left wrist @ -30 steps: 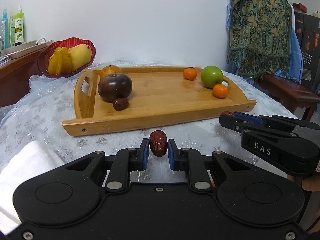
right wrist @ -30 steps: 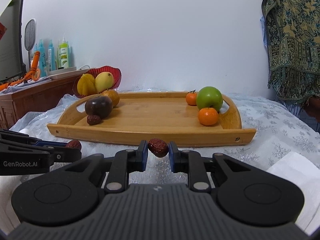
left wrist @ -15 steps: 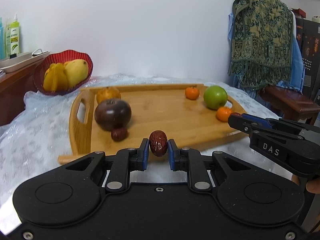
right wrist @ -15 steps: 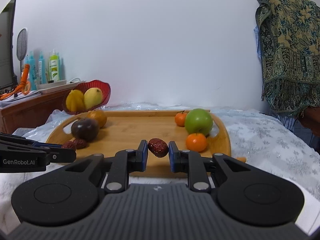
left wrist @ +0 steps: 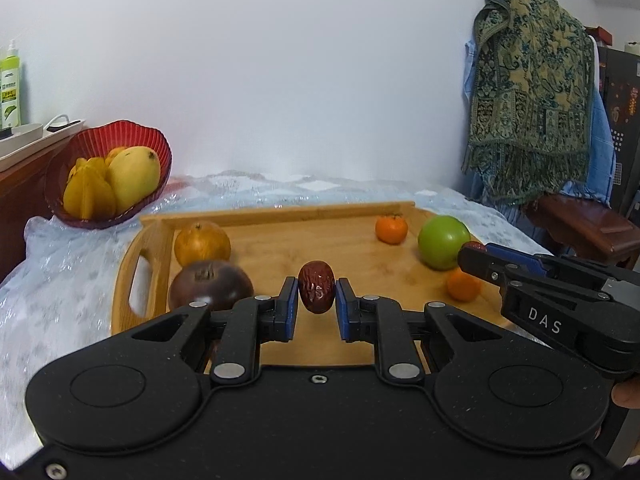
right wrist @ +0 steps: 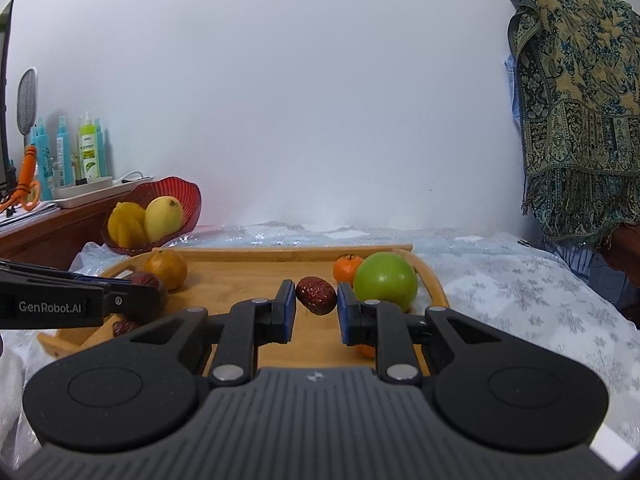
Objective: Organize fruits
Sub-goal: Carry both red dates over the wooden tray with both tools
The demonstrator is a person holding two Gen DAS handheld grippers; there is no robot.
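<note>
Dates: two red dates are carried, one per gripper, above the wooden tray [left wrist: 280, 220]. The left gripper [left wrist: 316, 304] is clamped on an upright date [left wrist: 317, 287], pinched between its blue pads near the tips, with the top of the fruit standing above the fingers. The right gripper [right wrist: 316, 304] is clamped on a second date [right wrist: 316, 295], which lies tilted between its pads. In the left wrist view the right gripper's tips enter from the right, in front of the green apple [left wrist: 443, 242]; in the right wrist view the left gripper's tips enter from the left with their date showing at the end.

Tray contents, left end: a dark round fruit [left wrist: 210, 286] just left of the left gripper's fingers, a yellow-brown round fruit [left wrist: 202, 243] behind it, and a loose date [right wrist: 125, 326] on the tray floor below the left gripper's tips. Right end: the apple, a tangerine [left wrist: 391, 229] behind it, and another tangerine [left wrist: 463, 285] in front of it.

Beyond the tray's left end a red basket [left wrist: 136, 136] holds a mango [left wrist: 132, 178] and a starfruit [left wrist: 90, 196]. The tray rests on a pale patterned cloth [right wrist: 520, 292].
</note>
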